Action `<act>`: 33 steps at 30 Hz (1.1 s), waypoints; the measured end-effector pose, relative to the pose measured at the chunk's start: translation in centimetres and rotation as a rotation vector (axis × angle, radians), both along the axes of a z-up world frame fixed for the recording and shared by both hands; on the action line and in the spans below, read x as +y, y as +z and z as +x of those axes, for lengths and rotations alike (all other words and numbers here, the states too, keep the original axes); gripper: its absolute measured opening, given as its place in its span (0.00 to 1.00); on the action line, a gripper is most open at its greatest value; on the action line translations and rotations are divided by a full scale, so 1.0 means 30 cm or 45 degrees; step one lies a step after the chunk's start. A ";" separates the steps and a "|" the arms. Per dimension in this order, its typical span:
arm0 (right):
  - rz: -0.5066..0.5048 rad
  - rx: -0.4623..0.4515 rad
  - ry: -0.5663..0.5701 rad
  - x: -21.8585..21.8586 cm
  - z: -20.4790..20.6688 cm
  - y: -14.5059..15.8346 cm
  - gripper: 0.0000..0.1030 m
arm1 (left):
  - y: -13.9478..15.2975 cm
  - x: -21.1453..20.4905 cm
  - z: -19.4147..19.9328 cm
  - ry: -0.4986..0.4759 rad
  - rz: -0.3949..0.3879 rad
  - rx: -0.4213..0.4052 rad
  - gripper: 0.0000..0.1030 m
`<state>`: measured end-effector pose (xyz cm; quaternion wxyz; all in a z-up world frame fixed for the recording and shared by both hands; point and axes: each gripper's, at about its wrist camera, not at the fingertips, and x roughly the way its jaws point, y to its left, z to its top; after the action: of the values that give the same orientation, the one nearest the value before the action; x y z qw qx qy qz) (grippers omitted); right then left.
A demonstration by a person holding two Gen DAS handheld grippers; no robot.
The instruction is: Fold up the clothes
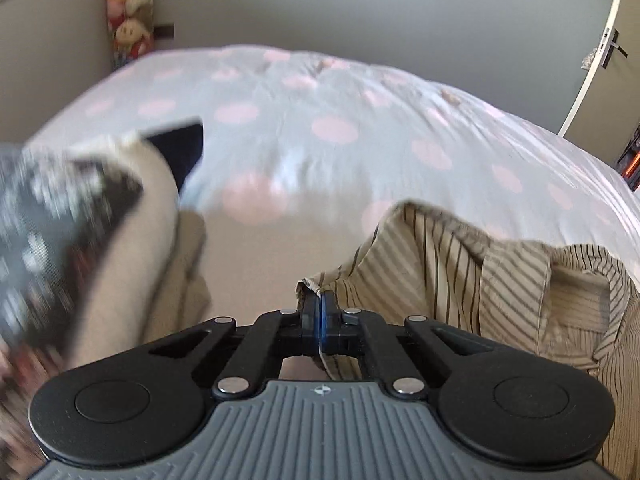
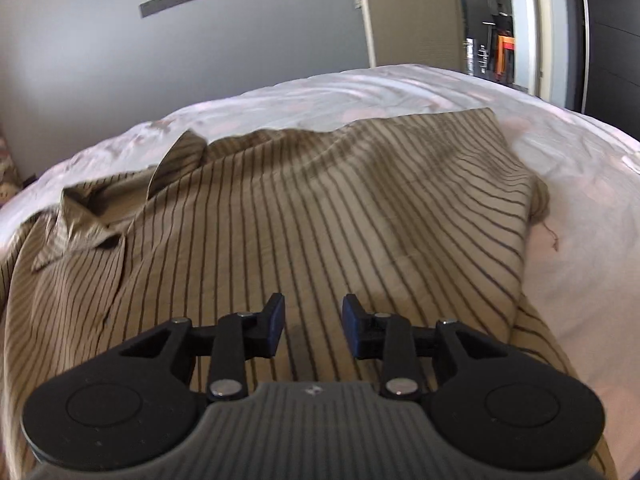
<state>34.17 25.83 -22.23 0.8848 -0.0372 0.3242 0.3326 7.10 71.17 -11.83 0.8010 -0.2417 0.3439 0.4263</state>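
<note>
With the left hand-held gripper (image 1: 320, 312) clamped on an edge of the striped shirt (image 2: 304, 216) spread on the bed (image 2: 580, 208), the empty, half-open right hand-held gripper (image 2: 313, 326) should pinch the near hem squarely before folding.

- The bed (image 1: 340, 92) fills both views, covered by a pale duvet (image 2: 580, 208) with large pink dots, creased in places.
- A beige shirt (image 2: 320, 216) with thin dark stripes lies spread across the duvet; its collar (image 2: 76, 220) sits rumpled at the left in the right wrist view.
- In the left wrist view, a plain beige cloth (image 1: 132, 240) lies at the left, blurred, with a dark speckled fabric (image 1: 52, 232) on top.
- Beyond that cloth, a dark flat item (image 1: 180, 148) rests on the duvet; what it is cannot be told.
</note>
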 end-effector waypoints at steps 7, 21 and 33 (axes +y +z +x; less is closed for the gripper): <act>0.031 -0.038 0.007 -0.003 -0.006 0.008 0.34 | 0.176 0.142 0.110 -0.063 0.244 0.251 0.00; 0.005 -0.057 -0.004 0.019 0.031 -0.025 0.34 | -0.156 0.391 0.196 0.061 0.277 0.614 0.03; 0.007 -0.030 0.035 0.037 0.033 -0.020 0.36 | 0.025 0.179 0.334 -0.127 0.322 0.422 0.40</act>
<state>35.16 26.94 -22.83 0.8839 -0.0430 0.3124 0.3453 17.11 76.54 -11.08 0.7776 -0.0485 0.4263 0.4597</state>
